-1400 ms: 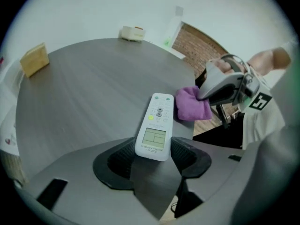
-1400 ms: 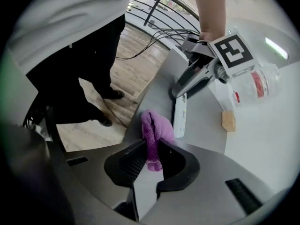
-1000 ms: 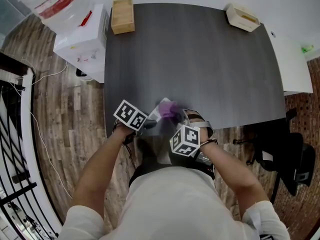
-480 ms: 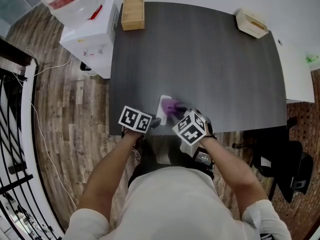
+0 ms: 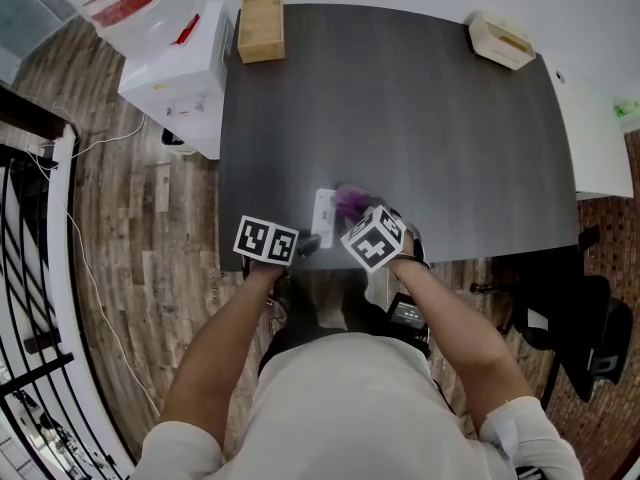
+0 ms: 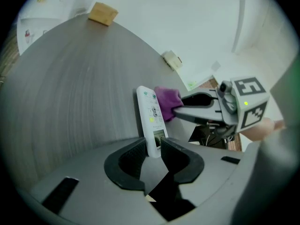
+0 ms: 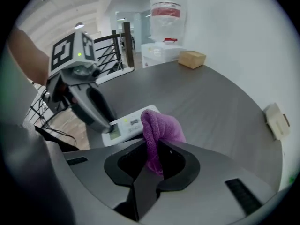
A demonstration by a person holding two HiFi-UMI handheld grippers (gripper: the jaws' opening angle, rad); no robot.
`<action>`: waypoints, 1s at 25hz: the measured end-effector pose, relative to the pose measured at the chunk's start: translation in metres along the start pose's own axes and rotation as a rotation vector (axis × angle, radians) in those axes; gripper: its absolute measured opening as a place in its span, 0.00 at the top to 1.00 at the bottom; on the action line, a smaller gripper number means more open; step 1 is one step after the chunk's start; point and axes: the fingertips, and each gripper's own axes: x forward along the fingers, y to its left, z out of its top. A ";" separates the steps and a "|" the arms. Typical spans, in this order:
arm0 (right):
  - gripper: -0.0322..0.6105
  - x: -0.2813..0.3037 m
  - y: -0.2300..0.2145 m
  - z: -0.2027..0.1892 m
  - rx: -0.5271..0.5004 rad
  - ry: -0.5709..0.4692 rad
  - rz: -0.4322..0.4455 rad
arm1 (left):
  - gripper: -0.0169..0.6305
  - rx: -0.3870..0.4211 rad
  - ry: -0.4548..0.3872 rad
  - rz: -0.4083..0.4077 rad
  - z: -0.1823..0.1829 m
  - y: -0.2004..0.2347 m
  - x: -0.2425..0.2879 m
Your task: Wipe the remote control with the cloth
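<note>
White, slim remote control (image 5: 324, 211) lies flat on the counter (image 5: 400, 118) by its near edge, display end nearest. That end sits gripped between the left gripper (image 6: 152, 146) fingers, which have just been closing. Purple cloth (image 5: 350, 203), bunched and pinched in the right gripper (image 7: 157, 149) fingers, touches the remote's right side.

left gripper (image 6: 153, 148) jaws just closed onto remote (image 6: 150, 114)

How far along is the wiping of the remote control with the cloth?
Done: the left gripper, whose jaws have just been closing, clamps the near end of the remote control on the table, and the right gripper pinches the purple cloth. In hand: the cloth sits beside the remote's far half. Left: wiping across its button face, which the cloth does not yet cover.
</note>
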 end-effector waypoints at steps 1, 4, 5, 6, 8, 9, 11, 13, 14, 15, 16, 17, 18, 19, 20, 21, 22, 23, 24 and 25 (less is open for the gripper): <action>0.83 -0.002 0.014 -0.003 -0.003 0.004 0.037 | 0.82 0.000 0.001 -0.001 0.000 0.001 0.000; 0.83 -0.011 0.049 -0.017 0.058 0.021 0.154 | 0.82 -0.005 0.000 -0.006 0.000 0.001 -0.001; 0.83 -0.014 0.058 -0.022 0.084 0.024 0.194 | 0.82 -0.002 0.000 -0.004 0.000 0.001 -0.001; 0.83 -0.017 0.067 -0.027 0.103 0.026 0.234 | 0.82 0.006 0.003 -0.001 0.000 0.001 -0.001; 0.83 -0.025 0.085 -0.038 0.103 0.035 0.328 | 0.82 0.038 0.013 0.013 0.001 0.001 -0.001; 0.83 -0.030 0.094 -0.044 0.082 0.040 0.378 | 0.82 0.063 0.022 0.024 0.001 0.000 0.000; 0.83 -0.041 0.101 -0.050 0.032 0.042 0.438 | 0.82 0.138 0.045 0.060 0.003 -0.002 0.000; 0.83 -0.050 0.084 -0.043 0.022 0.001 0.396 | 0.82 0.253 0.073 0.121 0.005 -0.005 -0.001; 0.83 -0.053 0.070 -0.035 0.030 -0.033 0.340 | 0.82 0.329 0.089 0.164 0.007 -0.007 -0.001; 0.83 -0.056 0.054 -0.026 0.032 -0.067 0.268 | 0.83 0.420 0.107 0.214 0.009 -0.009 -0.002; 0.83 -0.059 0.038 -0.018 0.021 -0.096 0.188 | 0.84 0.523 0.125 0.267 0.010 -0.013 -0.002; 0.83 -0.060 0.024 -0.010 -0.003 -0.114 0.108 | 0.84 0.630 0.142 0.322 0.012 -0.017 -0.001; 0.83 -0.060 0.014 -0.006 -0.040 -0.119 0.037 | 0.85 0.734 0.155 0.375 0.012 -0.021 0.000; 0.83 -0.056 0.009 -0.005 -0.085 -0.111 -0.015 | 0.85 0.826 0.163 0.422 0.012 -0.024 0.001; 0.83 -0.050 0.010 -0.008 -0.132 -0.090 -0.044 | 0.85 0.899 0.165 0.458 0.012 -0.026 0.003; 0.83 -0.043 0.014 -0.013 -0.170 -0.065 -0.052 | 0.85 0.949 0.162 0.482 0.011 -0.028 0.004; 0.83 -0.036 0.020 -0.019 -0.195 -0.045 -0.049 | 0.85 0.975 0.154 0.492 0.011 -0.030 0.005; 0.83 -0.031 0.026 -0.024 -0.205 -0.034 -0.042 | 0.85 0.981 0.143 0.492 0.011 -0.031 0.005; 0.83 -0.028 0.029 -0.027 -0.206 -0.030 -0.040 | 0.85 0.975 0.129 0.485 0.011 -0.032 0.004; 0.83 -0.027 0.031 -0.030 -0.203 -0.030 -0.042 | 0.85 0.967 0.114 0.479 0.012 -0.031 0.002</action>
